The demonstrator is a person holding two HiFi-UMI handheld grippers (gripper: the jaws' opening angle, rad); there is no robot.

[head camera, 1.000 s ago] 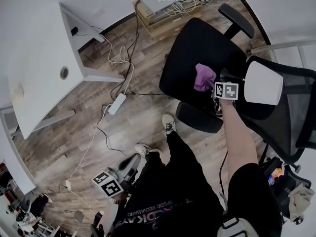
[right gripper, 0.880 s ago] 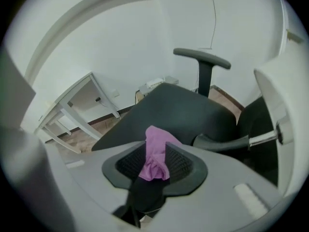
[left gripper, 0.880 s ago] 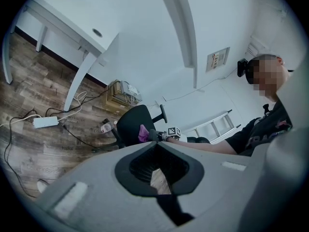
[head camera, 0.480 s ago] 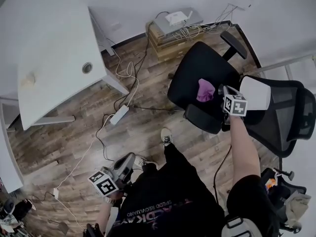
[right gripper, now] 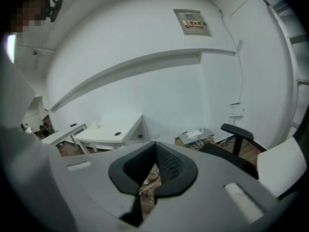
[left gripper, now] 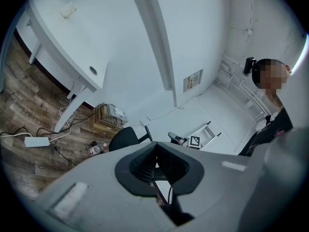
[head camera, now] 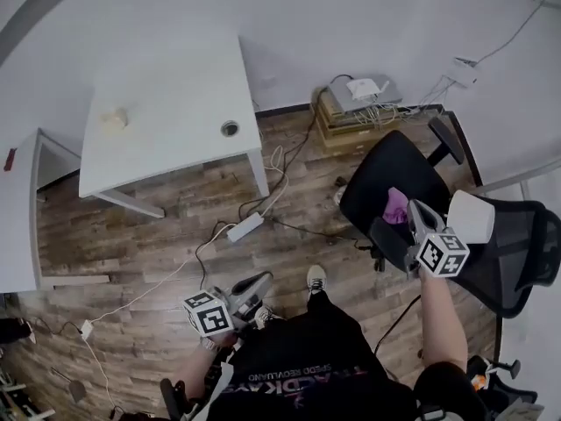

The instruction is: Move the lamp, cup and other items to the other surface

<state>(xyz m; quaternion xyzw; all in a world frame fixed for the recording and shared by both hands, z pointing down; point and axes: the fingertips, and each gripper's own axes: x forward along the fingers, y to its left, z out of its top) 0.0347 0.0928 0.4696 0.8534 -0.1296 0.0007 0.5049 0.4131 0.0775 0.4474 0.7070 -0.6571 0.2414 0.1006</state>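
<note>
Over the chair (head camera: 390, 169), right claw (head camera: 414, 213) closed, empty

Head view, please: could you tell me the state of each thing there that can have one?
left gripper: shut, empty.
right gripper: shut, empty.
purple cloth: crumpled on the black chair seat, ungripped.
white desk: standing, one small pale item on top.
</note>
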